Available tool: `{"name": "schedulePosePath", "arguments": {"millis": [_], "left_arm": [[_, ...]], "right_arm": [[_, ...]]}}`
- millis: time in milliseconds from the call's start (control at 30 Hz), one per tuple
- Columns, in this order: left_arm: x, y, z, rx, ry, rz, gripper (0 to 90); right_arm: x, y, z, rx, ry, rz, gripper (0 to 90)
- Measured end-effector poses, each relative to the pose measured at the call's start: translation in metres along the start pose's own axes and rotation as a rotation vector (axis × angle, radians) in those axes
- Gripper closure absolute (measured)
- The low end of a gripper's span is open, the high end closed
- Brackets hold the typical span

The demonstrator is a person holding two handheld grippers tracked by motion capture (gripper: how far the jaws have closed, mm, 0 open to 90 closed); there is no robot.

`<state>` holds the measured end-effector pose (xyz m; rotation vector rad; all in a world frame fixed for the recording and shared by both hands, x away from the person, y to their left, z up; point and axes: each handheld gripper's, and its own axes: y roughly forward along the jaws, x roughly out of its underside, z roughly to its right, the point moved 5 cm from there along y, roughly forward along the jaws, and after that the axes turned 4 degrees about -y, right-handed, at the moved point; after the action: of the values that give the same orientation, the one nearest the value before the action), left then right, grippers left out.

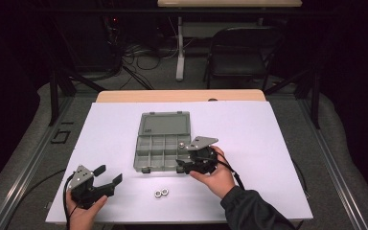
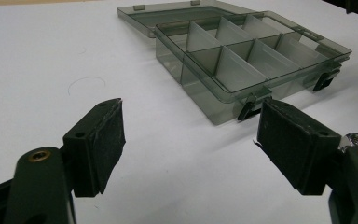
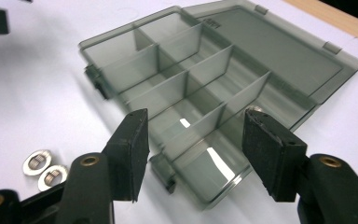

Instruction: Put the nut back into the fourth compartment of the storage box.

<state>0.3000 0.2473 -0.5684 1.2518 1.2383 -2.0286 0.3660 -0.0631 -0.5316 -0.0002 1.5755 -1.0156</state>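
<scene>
Hovering with jaws spread wide and nothing between them, right gripper [image 1: 186,160] at the near right corner of the open organizer box [image 1: 161,143], middle of the white-covered table [image 1: 268,143]. Lid folded flat toward the far edge; eight compartments exposed. One small metal piece [image 1: 181,143] apparently lying in the far right compartment, too small to tell what it is. Two hex nuts [image 1: 161,192] side by side on the sheet, just short of the near edge, between the two hands and apart from the box. Seen along the right gripper's jaws: the same two nuts [image 3: 44,169] off to the lower left, clear of the tray and untouched. Left gripper [image 1: 109,174] near the near left corner, also released, jaws parted and empty, pointed toward the box. Judged from the layout: sorting under way, perhaps one piece already dropped in, two nuts left to collect and place, most compartments looking bare through the smoky plastic. Lid not yet closed. Next pick likely one of the pair near the front edge.
</scene>
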Motion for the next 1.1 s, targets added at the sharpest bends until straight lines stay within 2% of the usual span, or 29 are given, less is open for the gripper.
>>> {"name": "schedulePosePath", "arguments": {"millis": [200,300,433,467,567,667,800,967,1100], "left_arm": [[0.000,0.000,0.000,0.001,-0.003,0.002,23.3],[0.000,0.000,0.000,0.001,-0.003,0.000,23.3],[0.000,0.000,0.000,-0.002,0.000,-0.002,23.3],[0.000,0.000,0.000,-0.001,0.001,-0.001,23.3],[0.000,0.000,0.000,-0.001,0.000,-0.002,23.3],[0.000,0.000,0.000,-0.001,0.000,-0.002,23.3],[0.000,0.000,0.000,-0.001,0.001,-0.002,23.3],[0.000,0.000,0.000,0.000,0.000,-0.002,23.3],[0.000,0.000,0.000,0.000,0.000,-0.002,23.3]], "right_arm": [[0.014,-0.005,-0.015,-0.039,0.000,0.010,41.5],[0.018,-0.006,-0.023,-0.037,-0.011,0.014,41.4],[0.022,-0.005,-0.036,-0.065,-0.026,0.010,45.0],[0.023,-0.004,-0.039,-0.086,-0.026,0.008,46.9],[0.026,0.001,-0.051,-0.138,-0.016,-0.002,51.9],[0.030,0.007,-0.061,-0.173,-0.032,-0.015,57.0],[0.034,0.017,-0.072,-0.213,-0.034,-0.022,59.1],[0.035,0.028,-0.084,-0.250,-0.048,-0.032,59.7],[0.036,0.033,-0.089,-0.262,-0.062,-0.044,60.5]]}}
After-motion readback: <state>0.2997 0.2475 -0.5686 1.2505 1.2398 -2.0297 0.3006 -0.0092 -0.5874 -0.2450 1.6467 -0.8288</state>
